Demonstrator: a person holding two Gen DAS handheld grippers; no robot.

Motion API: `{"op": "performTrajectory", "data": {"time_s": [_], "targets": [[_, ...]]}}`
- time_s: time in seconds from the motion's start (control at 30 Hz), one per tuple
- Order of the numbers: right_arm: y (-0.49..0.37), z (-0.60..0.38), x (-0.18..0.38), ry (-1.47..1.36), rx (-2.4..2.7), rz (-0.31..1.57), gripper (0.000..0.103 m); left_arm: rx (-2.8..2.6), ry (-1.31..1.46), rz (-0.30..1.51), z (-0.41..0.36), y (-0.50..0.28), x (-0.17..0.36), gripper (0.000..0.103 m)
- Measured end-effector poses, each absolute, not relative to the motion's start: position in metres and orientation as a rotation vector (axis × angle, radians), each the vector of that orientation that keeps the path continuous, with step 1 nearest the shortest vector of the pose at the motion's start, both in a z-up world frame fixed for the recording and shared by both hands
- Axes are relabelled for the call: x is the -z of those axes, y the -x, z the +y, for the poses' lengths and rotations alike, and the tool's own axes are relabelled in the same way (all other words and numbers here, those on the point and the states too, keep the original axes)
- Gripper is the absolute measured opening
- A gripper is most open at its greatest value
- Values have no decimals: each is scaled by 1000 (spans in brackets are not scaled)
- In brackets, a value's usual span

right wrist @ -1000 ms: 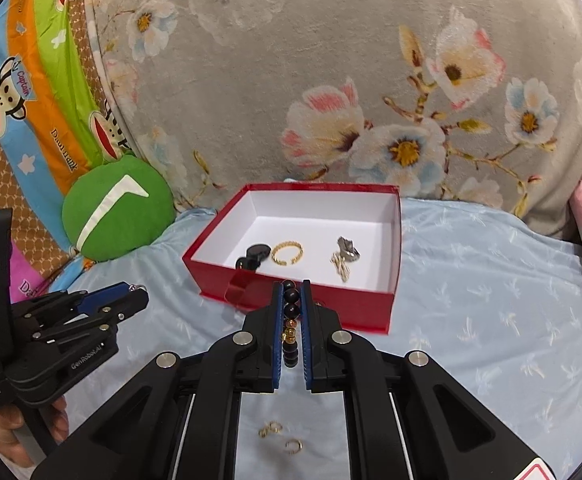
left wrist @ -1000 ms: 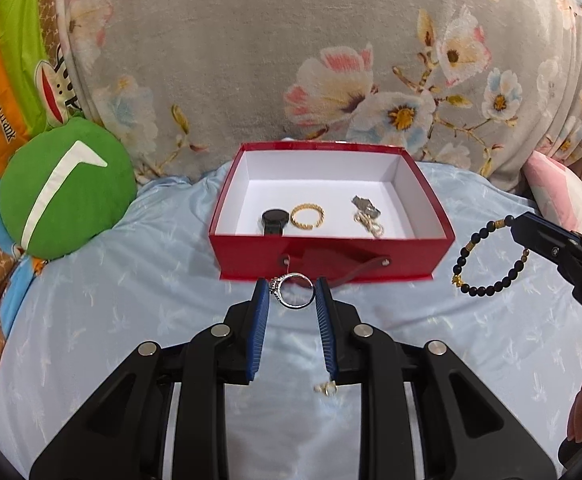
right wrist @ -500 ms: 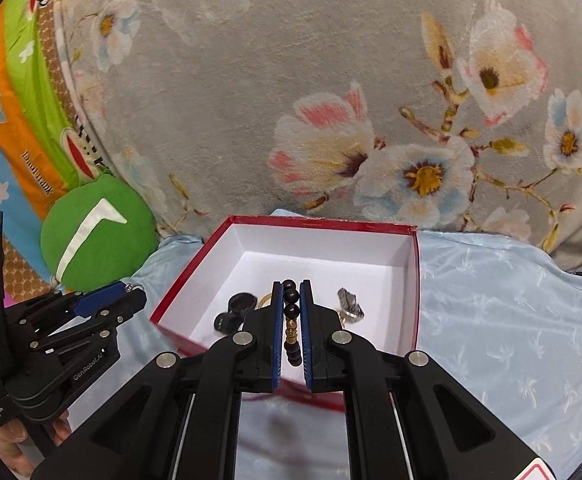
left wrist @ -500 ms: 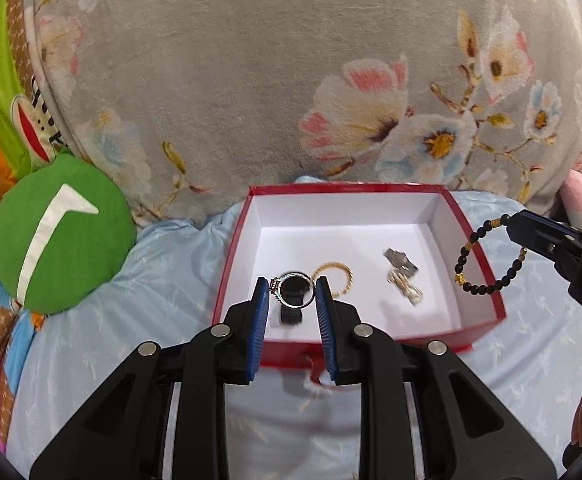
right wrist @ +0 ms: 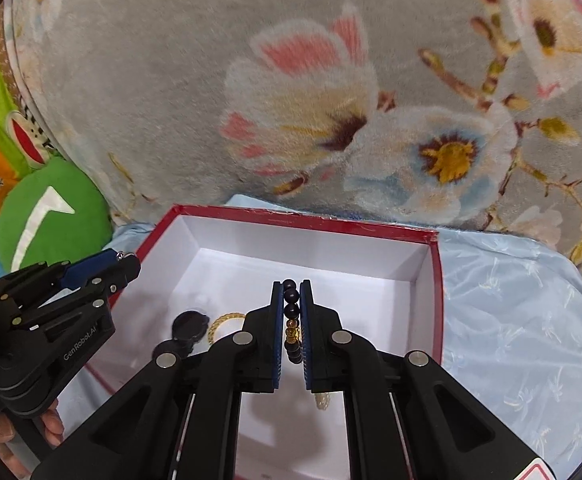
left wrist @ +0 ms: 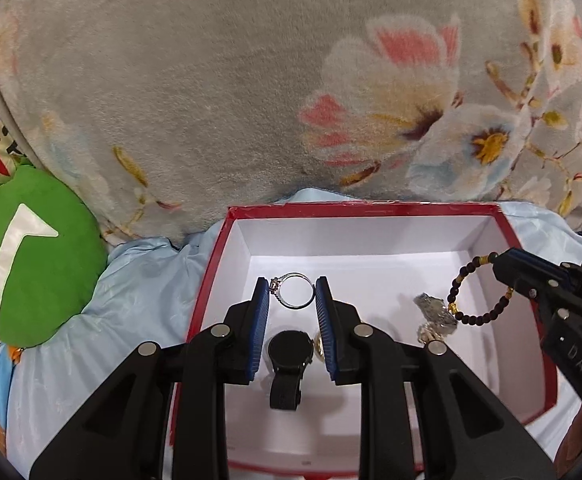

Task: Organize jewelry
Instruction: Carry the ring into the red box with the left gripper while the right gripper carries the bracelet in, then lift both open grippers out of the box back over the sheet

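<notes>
Two grippers over the red box [left wrist: 215, 264], lower centre of both frames. Left gripper [left wrist: 293, 296] clenched on a silver ring [left wrist: 294, 291], held between the blue pads above the white box floor. Right gripper [right wrist: 291, 312] clamped on a beaded bracelet [right wrist: 292, 320], dark beads with gold ones, dangling at right of the left view [left wrist: 461, 300]. Down in the box: black watch [left wrist: 289, 360], gold ring [right wrist: 221, 322], grey clip-like piece [left wrist: 435, 308]. Green cushion [left wrist: 31, 256] at left, floral blanket [left wrist: 251, 100] filling the top, blue bedsheet [right wrist: 523, 320] at right.
</notes>
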State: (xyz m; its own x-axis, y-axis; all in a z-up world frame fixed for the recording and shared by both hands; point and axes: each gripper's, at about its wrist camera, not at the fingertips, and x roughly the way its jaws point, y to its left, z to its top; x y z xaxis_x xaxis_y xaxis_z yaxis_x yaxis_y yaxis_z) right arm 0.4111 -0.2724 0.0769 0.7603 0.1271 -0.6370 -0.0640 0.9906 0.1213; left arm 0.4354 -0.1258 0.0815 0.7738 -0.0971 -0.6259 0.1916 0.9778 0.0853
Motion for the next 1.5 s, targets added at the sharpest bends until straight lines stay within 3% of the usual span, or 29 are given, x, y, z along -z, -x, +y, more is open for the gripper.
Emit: {"op": "performTrajectory", "data": {"time_s": [0.5,0.93,1.03,1.13,1.2,1.27,1.5], "targets": [[-456,-249,-31,-37,-102,783,7,114,-201,737,-146,-489,-35,23],[-462,-250,-29,-64,-123,806,7,114,-172,771,-143,-499,-32,24],[-461,-251,-30,-66,-118,798,10,104,-178,770,-143,-498,-33,36],[-462,-250,-29,-63,-116,804,12,93,-184,759,-144,-497,-34,56],[-461,-250,-29,-60,-115,805,16,89,-188,750,-144,-495,-36,75],[-461,-250,-30,-59,-113,803,19,83,-188,736,-145,-493,-38,85],[-461,-251,-29,-66,-112,805,21,87,-173,743,-143,-493,-38,86]]}}
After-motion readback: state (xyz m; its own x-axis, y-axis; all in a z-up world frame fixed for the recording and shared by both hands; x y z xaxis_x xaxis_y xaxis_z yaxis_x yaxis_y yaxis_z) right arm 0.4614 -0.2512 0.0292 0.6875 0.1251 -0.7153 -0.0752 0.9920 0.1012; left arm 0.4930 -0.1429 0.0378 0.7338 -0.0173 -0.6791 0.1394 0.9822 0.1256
